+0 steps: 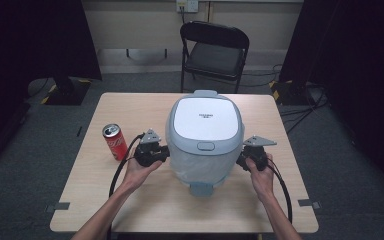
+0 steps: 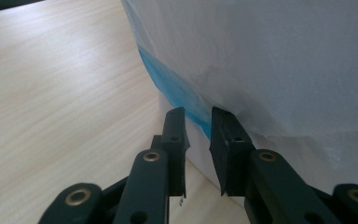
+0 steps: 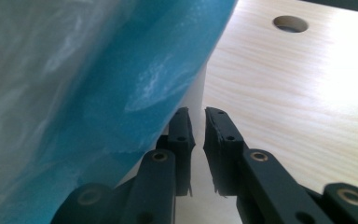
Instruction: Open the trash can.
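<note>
Mid-tabletop [image 1: 130, 107] stands the lidded bin [image 1: 206, 120], light, stiff, its liner slippery. Left hand-held gripper [image 1: 166, 153] narrowed at the film; right hand-held gripper [image 1: 240, 161] closed nearly together. Better gripped under the rim.

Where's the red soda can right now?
In the high view the red soda can stands upright on the left part of the table, just left of the left gripper and apart from the lidded bin.

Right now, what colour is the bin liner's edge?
Blue, on a translucent white liner; the right gripper view shows it best.
</note>
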`<state>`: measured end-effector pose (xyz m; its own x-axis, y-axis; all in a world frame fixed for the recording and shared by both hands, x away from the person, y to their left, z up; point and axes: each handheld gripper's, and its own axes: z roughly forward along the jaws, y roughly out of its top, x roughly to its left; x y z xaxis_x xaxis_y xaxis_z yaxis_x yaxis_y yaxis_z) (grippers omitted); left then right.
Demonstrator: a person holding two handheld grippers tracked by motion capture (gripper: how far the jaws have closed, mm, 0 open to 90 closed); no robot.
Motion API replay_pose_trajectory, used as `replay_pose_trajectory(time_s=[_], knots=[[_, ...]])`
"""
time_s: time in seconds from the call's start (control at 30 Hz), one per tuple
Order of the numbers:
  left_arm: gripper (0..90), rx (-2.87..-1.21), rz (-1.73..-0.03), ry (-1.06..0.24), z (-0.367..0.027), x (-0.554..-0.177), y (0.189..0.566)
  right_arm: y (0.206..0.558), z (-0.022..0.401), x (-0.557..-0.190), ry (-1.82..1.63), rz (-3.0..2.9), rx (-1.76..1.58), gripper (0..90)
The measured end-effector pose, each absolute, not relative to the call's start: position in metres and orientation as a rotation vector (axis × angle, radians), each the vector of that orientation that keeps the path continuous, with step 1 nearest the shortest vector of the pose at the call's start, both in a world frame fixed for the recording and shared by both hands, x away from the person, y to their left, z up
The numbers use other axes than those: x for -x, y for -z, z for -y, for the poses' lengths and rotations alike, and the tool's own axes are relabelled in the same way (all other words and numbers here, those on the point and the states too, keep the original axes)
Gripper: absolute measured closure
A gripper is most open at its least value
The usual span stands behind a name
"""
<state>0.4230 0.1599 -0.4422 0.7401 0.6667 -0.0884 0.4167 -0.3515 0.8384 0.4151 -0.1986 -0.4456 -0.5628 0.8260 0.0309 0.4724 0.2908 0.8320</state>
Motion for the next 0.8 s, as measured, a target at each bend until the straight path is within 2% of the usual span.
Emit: replay_pose_trajectory(time_s=[0.23, 0.37, 0.4, 0.5, 0.63, 0.67, 0.7, 0.77, 0.8], knots=[[75.7, -1.982, -0.803, -0.315, -0.169, -0.405, 0.445, 0.445, 0.193, -0.4, -1.197, -2.195, -1.142, 79.4], [75.7, -1.971, -0.812, -0.248, -0.172, -0.399, 0.446, 0.444, 0.192, -0.389, -1.188, -2.205, -1.151, 78.4], [75.6, -1.977, -0.809, -0.224, -0.173, -0.395, 0.447, 0.443, 0.194, -0.385, -1.185, -2.207, -1.161, 74.9], [75.3, -2.009, -0.794, -0.244, -0.172, -0.39, 0.446, 0.443, 0.194, -0.381, -1.185, -2.208, -1.158, 72.9], [70.2, -1.986, -0.81, -0.255, -0.174, -0.387, 0.449, 0.444, 0.196, -0.381, -1.195, -2.196, -1.18, 66.3], [70.2, -1.985, -0.81, -0.261, -0.174, -0.387, 0.449, 0.444, 0.196, -0.381, -1.186, -2.195, -1.183, 62.4], [65.0, -1.994, -0.819, -0.271, -0.174, -0.386, 0.447, 0.445, 0.198, -0.383, -1.177, -2.181, -1.196, 48.9], [60.0, -1.982, -0.826, -0.257, -0.177, -0.388, 0.447, 0.446, 0.203, -0.386, -1.161, -2.167, -1.245, 31.0], [57.1, -1.982, -0.826, -0.257, -0.177, -0.388, 0.447, 0.446, 0.203, -0.386, -1.161, -2.167, -1.245, 31.0]])
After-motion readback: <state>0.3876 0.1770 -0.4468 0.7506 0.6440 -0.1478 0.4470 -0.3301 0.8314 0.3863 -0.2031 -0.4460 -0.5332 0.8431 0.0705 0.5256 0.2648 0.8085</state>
